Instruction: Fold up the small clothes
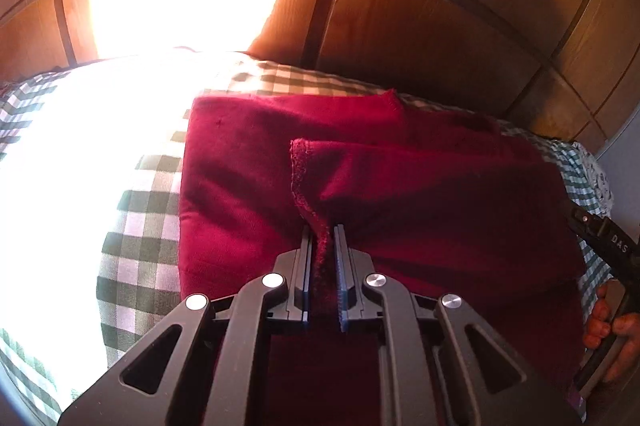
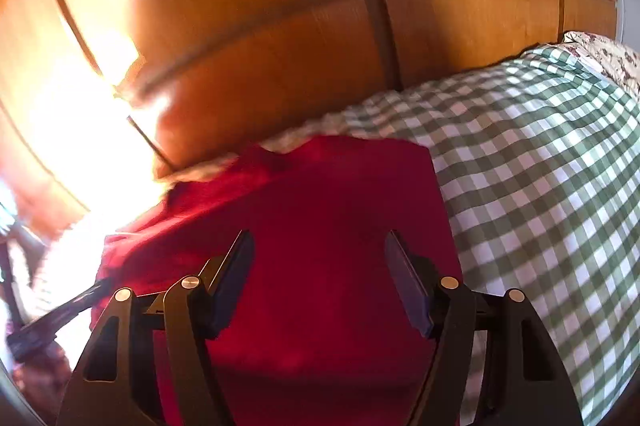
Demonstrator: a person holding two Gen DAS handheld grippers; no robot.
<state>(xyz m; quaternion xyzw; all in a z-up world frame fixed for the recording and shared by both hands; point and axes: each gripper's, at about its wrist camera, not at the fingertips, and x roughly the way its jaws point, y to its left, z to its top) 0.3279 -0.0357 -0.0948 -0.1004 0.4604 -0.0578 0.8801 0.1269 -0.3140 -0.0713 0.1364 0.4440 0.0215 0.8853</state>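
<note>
Presently the red garment lies spread on a bed with a green-checked cover, wood panelling behind at twelve o'clock. Left tongs are clenched on a stitched hem that runs up from the tips toward eleven o'clock; cloth is pinched into a ridge between the jaws, which suggests the edge is being taken up for a fold. Right tongs stand released, jaws wide, over the flat red cloth with nothing between them; judged from that, they are placed to take a second hold or to steady the cloth. In the left view the right tool's body shows at three o'clock, a hand on it, beside the garment's edge. Strong glare at ten o'clock washes out part of the cover. An upper layer already overlaps the lower one, so folding appears partly done. The right view is blurred; finer detail there cannot be confirmed.
</note>
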